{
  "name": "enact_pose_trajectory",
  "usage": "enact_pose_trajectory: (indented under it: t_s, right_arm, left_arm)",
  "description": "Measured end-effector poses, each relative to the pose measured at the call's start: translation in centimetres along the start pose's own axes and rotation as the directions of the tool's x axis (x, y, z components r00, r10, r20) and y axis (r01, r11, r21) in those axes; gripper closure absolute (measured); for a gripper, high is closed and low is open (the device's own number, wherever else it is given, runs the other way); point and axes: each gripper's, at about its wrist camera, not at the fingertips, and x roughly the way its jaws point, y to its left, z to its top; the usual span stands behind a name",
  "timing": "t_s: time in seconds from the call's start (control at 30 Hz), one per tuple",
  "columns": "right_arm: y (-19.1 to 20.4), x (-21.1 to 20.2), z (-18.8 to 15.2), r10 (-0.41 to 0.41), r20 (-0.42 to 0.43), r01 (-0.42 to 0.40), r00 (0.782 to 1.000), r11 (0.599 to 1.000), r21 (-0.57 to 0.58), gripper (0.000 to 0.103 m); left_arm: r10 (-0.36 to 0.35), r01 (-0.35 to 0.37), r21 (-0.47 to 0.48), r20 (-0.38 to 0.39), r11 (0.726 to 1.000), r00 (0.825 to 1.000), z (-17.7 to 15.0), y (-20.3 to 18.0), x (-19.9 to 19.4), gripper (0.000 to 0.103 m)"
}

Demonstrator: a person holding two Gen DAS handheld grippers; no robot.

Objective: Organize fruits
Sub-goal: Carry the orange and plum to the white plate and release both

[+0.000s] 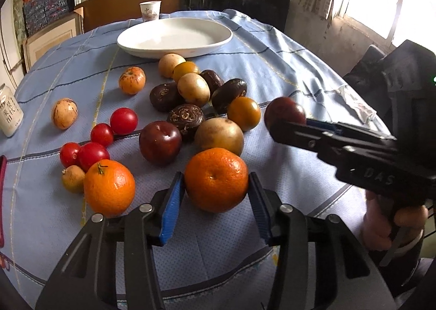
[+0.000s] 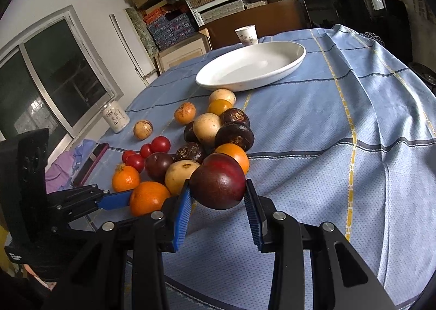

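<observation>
My left gripper (image 1: 216, 188) is shut on a big orange tangerine (image 1: 216, 179) at the near end of a fruit pile; it also shows in the right wrist view (image 2: 148, 196). My right gripper (image 2: 218, 195) is shut on a dark red plum (image 2: 219, 180), held just above the cloth; the plum shows in the left wrist view (image 1: 284, 113) at the right gripper's tips. An empty white oval plate (image 1: 174, 36) lies beyond the pile, also in the right wrist view (image 2: 250, 66).
Loose fruit lies on the blue tablecloth (image 1: 286, 70): a second tangerine (image 1: 109, 187), a plum (image 1: 160, 142), cherry tomatoes (image 1: 102, 134), dark passion fruits (image 1: 185, 119), pale round fruits (image 1: 219, 135). A paper cup (image 1: 150, 11) stands behind the plate, a can (image 1: 9, 112) at left.
</observation>
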Motion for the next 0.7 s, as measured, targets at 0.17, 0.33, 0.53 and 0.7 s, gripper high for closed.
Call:
enact_pose_trajectory:
  t_s: [0.17, 0.33, 0.53, 0.7]
  right_arm:
    - [1.0, 0.5, 0.0, -0.075, -0.032, 0.073, 0.997, 0.996, -0.052, 0.065]
    - [2.0, -0.4, 2.8, -0.047, -0.044, 0.044, 0.998, 0.996, -0.072, 0.065]
    - [0.9, 1.4, 10.9, -0.075, 0.04, 0.078, 0.996, 0.995, -0.057, 0.065]
    - [-2.0, 8.1, 16.1, -0.129, 0.021, 0.129, 0.991, 0.992, 0.012, 0.065]
  left_arm:
    - [-0.047, 0.047, -0.009, 0.034, 0.999, 0.998, 0.4, 1.1, -1.8, 0.056]
    - [-0.068, 0.068, 0.0, 0.069, 0.998, 0.995, 2.9, 3.4, -3.7, 0.056]
    - [0.012, -0.019, 0.056, 0.119, 0.998, 0.993, 10.5, 6.0, -3.3, 0.056]
    - [0.018, -0.017, -0.012, 0.098, 1.0, 0.995, 18.1, 9.4, 1.0, 0.056]
